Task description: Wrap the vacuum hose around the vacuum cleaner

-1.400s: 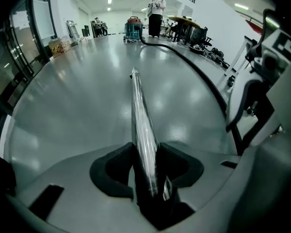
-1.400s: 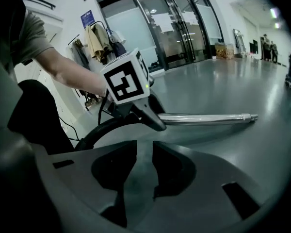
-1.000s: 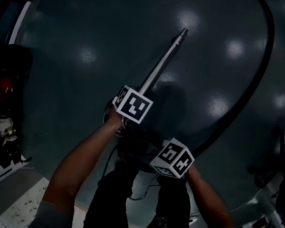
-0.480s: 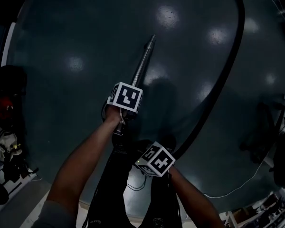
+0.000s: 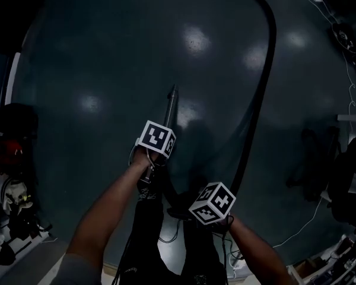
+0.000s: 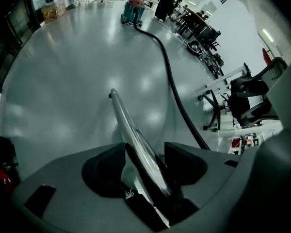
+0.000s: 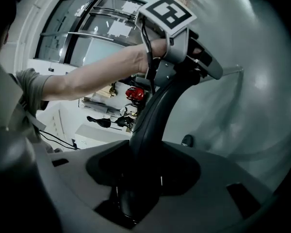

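Change over the last second: both tongs have come up. In the head view the wand [image 5: 171, 103] now looks shorter and its tip nearer, so probably tilted up off the floor [image 5: 95, 58]

Left tongs [image 6: 145, 154]: have just been widening, but the wand fills the gap between them, so held, loosely

Right tongs [image 7: 143, 164]: have just been narrowing, clamped on the black handle [image 7: 153, 115]

Hose [image 5: 262, 82] trails across the floor to the vacuum [image 6: 134, 11], well apart at the room's far end

Judgement: wand end picked up, wrapping not begun; hose end must first be carried to the vacuum
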Demonstrator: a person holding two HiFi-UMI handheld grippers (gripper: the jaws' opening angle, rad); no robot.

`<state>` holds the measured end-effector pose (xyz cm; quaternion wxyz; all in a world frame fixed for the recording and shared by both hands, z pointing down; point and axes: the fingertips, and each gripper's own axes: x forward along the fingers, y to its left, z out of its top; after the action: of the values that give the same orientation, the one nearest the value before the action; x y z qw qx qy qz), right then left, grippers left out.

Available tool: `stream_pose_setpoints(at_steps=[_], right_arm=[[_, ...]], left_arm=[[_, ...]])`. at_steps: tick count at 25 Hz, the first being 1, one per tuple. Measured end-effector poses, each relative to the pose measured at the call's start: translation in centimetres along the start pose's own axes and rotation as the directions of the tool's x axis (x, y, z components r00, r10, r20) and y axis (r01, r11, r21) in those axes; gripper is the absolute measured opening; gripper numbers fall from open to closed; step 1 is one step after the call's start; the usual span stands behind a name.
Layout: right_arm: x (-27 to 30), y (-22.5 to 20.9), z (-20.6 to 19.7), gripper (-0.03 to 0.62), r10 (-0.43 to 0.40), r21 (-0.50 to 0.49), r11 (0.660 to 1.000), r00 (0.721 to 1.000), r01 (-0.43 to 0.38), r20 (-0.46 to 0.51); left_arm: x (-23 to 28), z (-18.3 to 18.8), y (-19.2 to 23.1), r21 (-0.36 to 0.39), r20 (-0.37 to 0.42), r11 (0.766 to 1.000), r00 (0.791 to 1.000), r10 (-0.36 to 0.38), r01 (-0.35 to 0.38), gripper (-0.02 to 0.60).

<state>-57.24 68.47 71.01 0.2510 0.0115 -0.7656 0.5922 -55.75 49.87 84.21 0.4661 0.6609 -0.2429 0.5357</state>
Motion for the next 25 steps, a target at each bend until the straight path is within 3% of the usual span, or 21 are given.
stream_pose_setpoints(at_steps=[3,7,10,12,14,17,20,23,25], right_arm=[[-3.4,3.4,-0.1,0.187,0.086,0.027,0.996,0.996,-0.085,-0.021],[-8.2,7.5,-0.2,0.187,0.159,0.069,0.986,0.982,-0.153,-0.100],[-10.8,9.0,-1.0,0.187,0.151,0.060,0.988,0.966,-0.142,-0.211],[-12.5,10.1,-1.1,0.187,0.154,0.051,0.988,0.954,-0.146,-0.256],[-14.2,11.1,-1.3,0.187,0.158,0.046,0.988,0.946,-0.151,-0.283],[-16.6,11.9,-1.5,0.187,0.121,0.023,0.993,0.937,-0.120,-0.328],[-18.1,12.6,-1.0,0.187,0.062,-0.006,0.998,0.923,-0.070,-0.380],[-19.5,13.5,0.2,0.187,0.013,-0.031,0.999,0.913,-0.028,-0.409],[-20.7,14.1,1.3,0.187,-0.014,-0.038,0.999,0.914,-0.001,-0.405]], left_arm=[[-3.2,0.4,-2.6,0.027,0.054,0.999,0.998,-0.019,0.018,0.259],[-9.1,0.8,-5.9,0.118,0.188,0.991,0.981,0.047,-0.070,0.256],[-13.7,0.8,-9.5,0.215,0.265,0.976,0.964,-0.032,-0.027,0.256],[-16.9,0.2,-12.7,0.324,0.302,0.946,0.944,-0.131,0.027,0.256],[-20.1,-0.9,-16.8,0.493,0.332,0.869,0.914,-0.234,0.044,0.256],[-23.8,-2.9,-21.9,0.700,0.349,0.714,0.880,-0.322,-0.016,0.256],[-25.8,-3.5,-23.8,0.788,0.342,0.612,0.872,-0.350,-0.063,0.256],[-27.8,-3.2,-25.4,0.856,0.275,0.515,0.874,-0.400,-0.034,0.258],[-28.9,-3.3,-26.5,0.906,0.219,0.422,0.882,-0.417,-0.025,0.257]])
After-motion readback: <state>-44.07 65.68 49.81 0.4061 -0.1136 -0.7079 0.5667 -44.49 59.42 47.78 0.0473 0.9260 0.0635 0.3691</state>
